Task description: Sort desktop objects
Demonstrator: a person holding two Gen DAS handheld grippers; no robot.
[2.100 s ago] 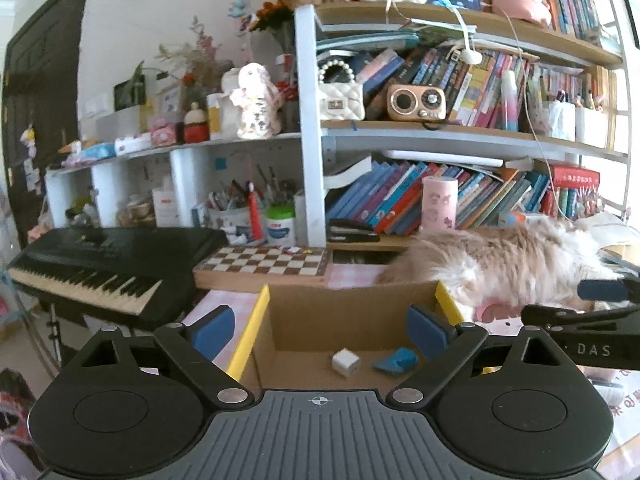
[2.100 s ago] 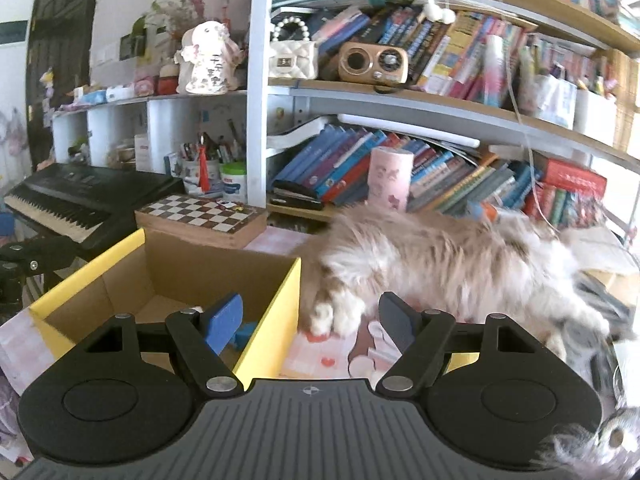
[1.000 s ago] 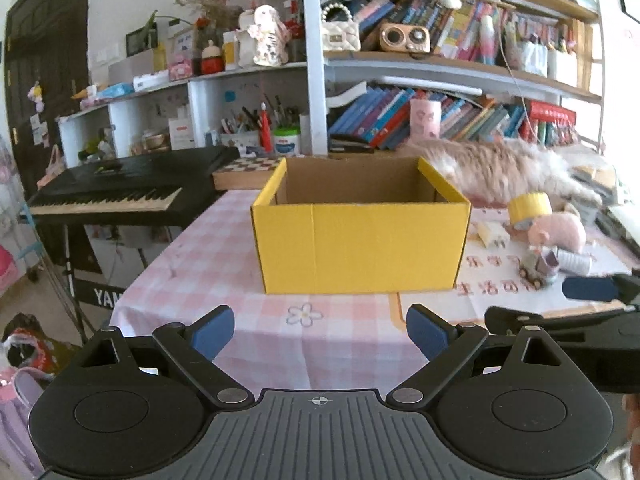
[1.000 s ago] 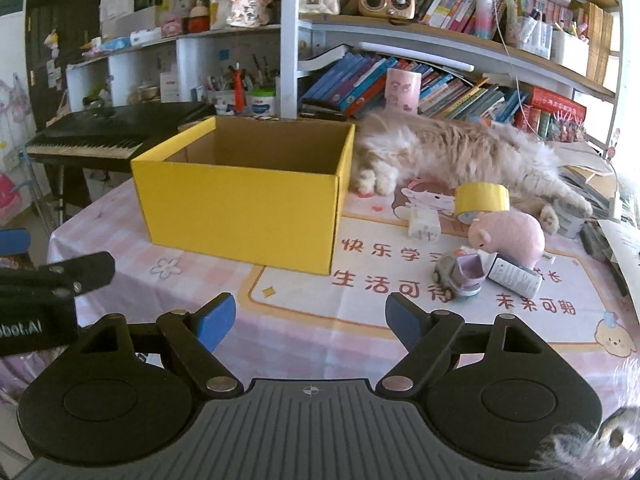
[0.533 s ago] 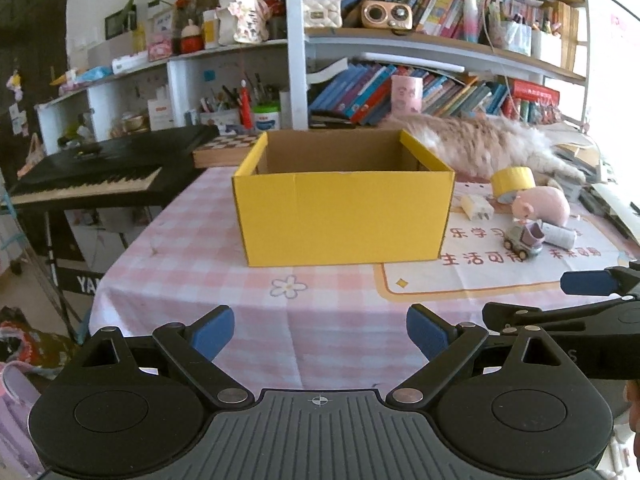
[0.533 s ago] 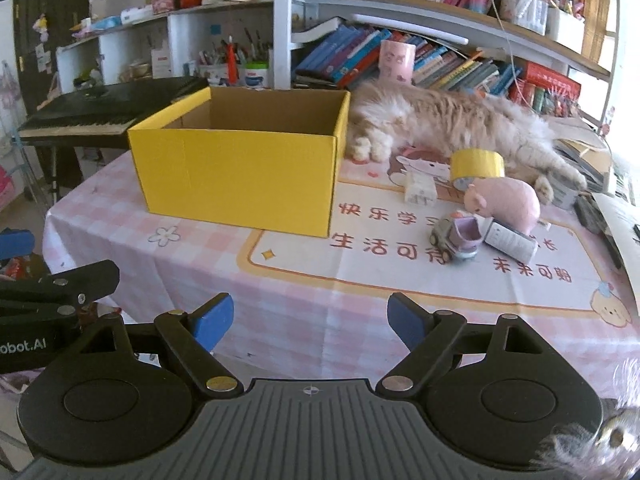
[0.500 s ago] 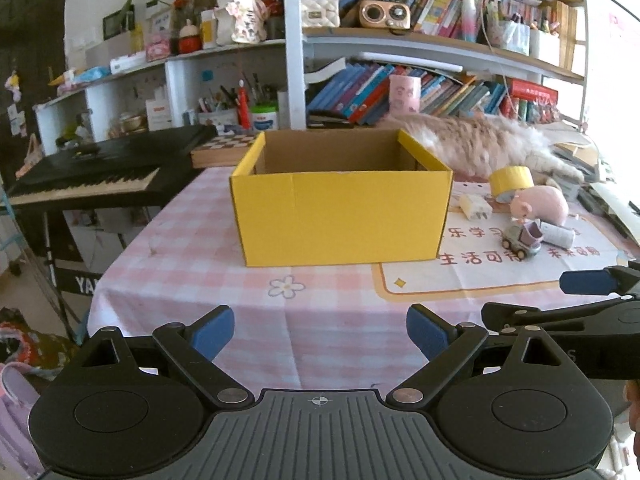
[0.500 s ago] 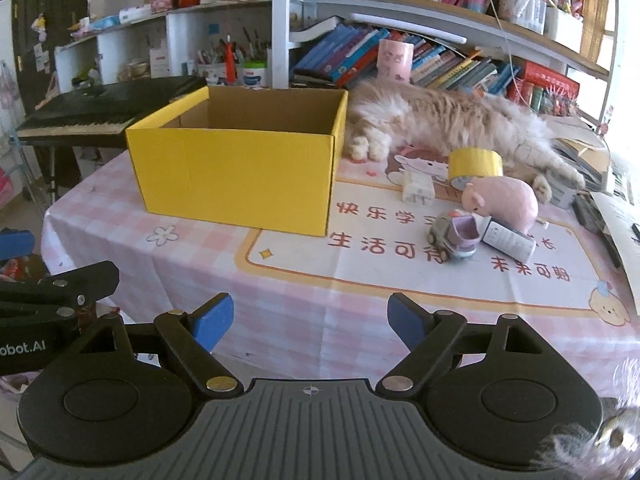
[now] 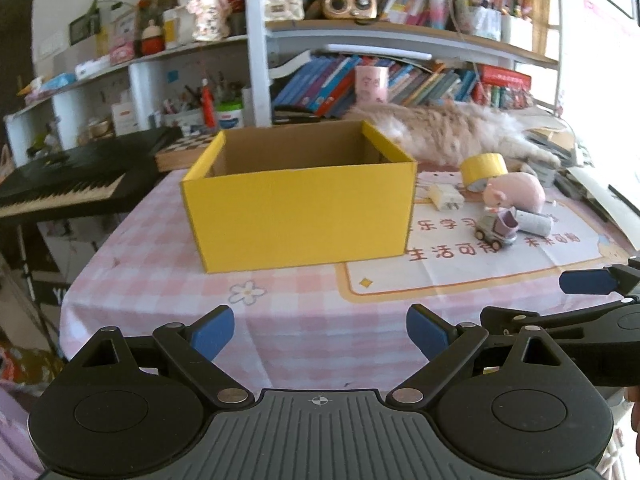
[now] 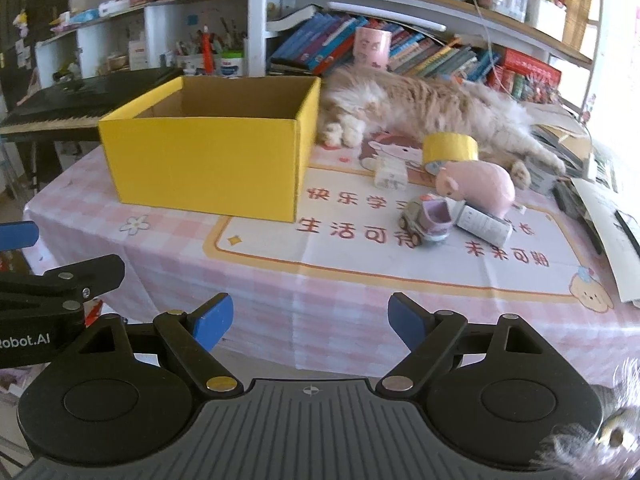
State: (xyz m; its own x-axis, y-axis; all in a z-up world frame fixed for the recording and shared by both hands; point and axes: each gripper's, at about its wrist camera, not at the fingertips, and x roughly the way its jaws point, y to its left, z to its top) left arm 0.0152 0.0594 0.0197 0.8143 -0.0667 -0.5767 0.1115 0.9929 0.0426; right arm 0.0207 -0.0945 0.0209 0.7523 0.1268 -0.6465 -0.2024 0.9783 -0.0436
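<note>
Both grippers, left (image 9: 320, 332) and right (image 10: 310, 320), spread wide, nothing between pads, hanging off table edge. Yellow box (image 10: 208, 156) waiting open-topped; toy car (image 10: 426, 220), pink pig (image 10: 478, 186), tape roll (image 10: 450, 148) clustered beside it, unsorted.

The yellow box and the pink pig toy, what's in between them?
A white charger lies between the box and pig, clearest in the right wrist view.

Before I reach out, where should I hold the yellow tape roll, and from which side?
Grip the yellow tape roll across its flat outer wall, coming from above. It seems to lean on the pink plush pig, with the cat close behind, so the top is freest.
</note>
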